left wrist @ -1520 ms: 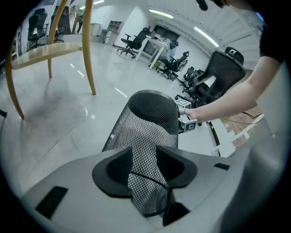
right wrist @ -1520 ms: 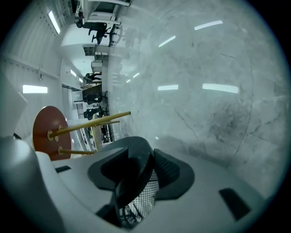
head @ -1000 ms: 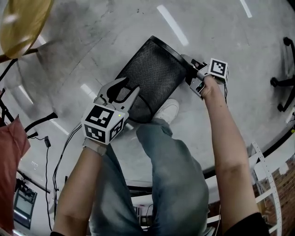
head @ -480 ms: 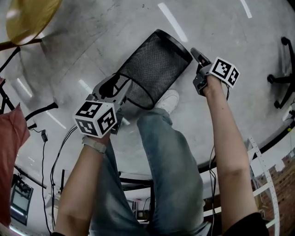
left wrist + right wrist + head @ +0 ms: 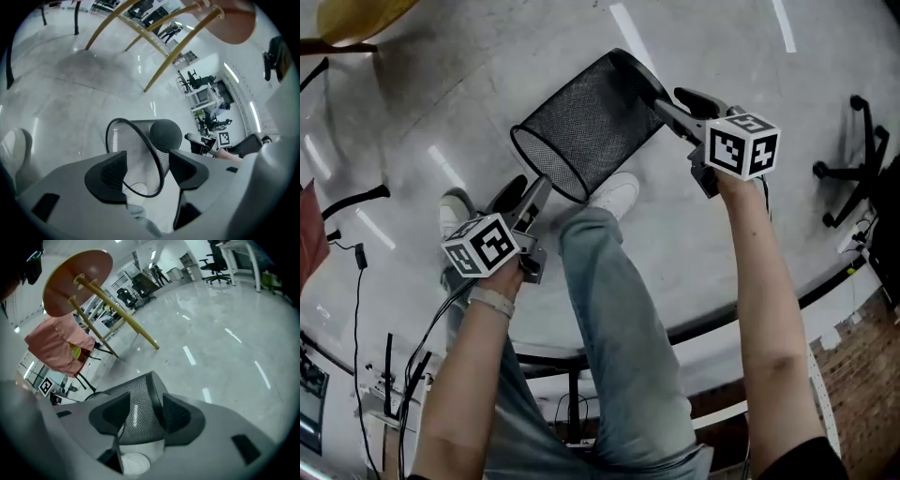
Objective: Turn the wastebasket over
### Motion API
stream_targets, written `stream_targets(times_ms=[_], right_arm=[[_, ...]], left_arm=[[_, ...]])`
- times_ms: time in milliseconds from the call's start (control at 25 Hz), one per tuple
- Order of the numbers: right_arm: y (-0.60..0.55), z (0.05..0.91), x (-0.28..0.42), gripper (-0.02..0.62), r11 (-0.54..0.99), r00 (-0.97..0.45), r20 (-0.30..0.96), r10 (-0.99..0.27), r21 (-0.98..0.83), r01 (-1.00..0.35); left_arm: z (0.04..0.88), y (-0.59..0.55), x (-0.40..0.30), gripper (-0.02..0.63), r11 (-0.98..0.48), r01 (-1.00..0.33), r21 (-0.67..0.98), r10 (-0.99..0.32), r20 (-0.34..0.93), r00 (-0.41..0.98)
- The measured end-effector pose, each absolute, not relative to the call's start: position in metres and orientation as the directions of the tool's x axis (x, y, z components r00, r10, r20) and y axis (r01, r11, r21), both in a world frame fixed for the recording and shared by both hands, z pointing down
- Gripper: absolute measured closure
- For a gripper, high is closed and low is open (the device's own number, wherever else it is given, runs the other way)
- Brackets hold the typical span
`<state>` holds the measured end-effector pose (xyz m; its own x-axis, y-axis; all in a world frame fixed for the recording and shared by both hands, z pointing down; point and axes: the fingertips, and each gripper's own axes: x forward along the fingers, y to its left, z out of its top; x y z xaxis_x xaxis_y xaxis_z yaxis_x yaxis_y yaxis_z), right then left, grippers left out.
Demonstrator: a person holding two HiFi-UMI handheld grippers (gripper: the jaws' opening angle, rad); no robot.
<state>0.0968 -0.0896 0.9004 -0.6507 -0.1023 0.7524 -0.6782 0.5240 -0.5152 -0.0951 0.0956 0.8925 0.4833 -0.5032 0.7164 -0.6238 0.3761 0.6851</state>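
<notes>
The black mesh wastebasket (image 5: 581, 117) hangs tilted above the floor, open rim toward me at the lower left and base at the upper right. My right gripper (image 5: 672, 101) has the base edge (image 5: 140, 399) between its jaws. The mesh fills the gap, and the jaws are opening. My left gripper (image 5: 528, 192) sits at the rim. In the left gripper view the rim wire (image 5: 157, 161) runs between the jaws of this gripper (image 5: 147, 171) with space on both sides. These jaws are opening too.
My jeans leg and white shoe (image 5: 614, 192) lie right under the basket, with another shoe (image 5: 450, 211) at the left. An office chair base (image 5: 853, 159) stands at the right and cables (image 5: 356, 253) at the left. A round wooden table (image 5: 77, 277) with a pink cloth (image 5: 56, 348) stands beyond.
The basket has been lifted off the floor and tipped, its rim swinging down-left. The right gripper rose and rolled with the base. The left gripper slid from the side wall to the rim.
</notes>
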Motion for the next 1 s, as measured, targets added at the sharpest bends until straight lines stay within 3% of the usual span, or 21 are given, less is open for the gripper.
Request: stream_targets(times_ms=[280,400,560,720,1000], right_arm=[[-0.089,0.923,0.092,0.401,0.553,-0.601,0.799,-0.032,-0.486,-0.676],[-0.090,0.924,0.090,0.403,0.532,-0.613,0.789,-0.036,-0.504,-0.680],[-0.090,0.924,0.093,0.403,0.505,-0.610,0.791,-0.048,-0.508,-0.698],[-0.099,0.921,0.102,0.405,0.447,-0.578,0.807,-0.123,-0.475,-0.758],[-0.110,0.889,0.140,0.405,0.234,-0.550,0.771,-0.320,-0.498,-0.835]], left_arm=[[0.916,0.073,-0.059,0.341,0.337,-0.591,0.733,-0.533,0.666,0.522],[0.908,0.062,-0.051,0.474,0.292,-0.570,0.768,-0.544,0.624,0.561],[0.899,0.059,-0.051,0.493,0.300,-0.554,0.777,-0.531,0.618,0.580],[0.863,0.032,-0.048,0.557,0.168,-0.605,0.778,-0.536,0.587,0.607],[0.832,-0.026,-0.043,0.572,-0.089,-0.777,0.623,-0.387,0.697,0.603]])
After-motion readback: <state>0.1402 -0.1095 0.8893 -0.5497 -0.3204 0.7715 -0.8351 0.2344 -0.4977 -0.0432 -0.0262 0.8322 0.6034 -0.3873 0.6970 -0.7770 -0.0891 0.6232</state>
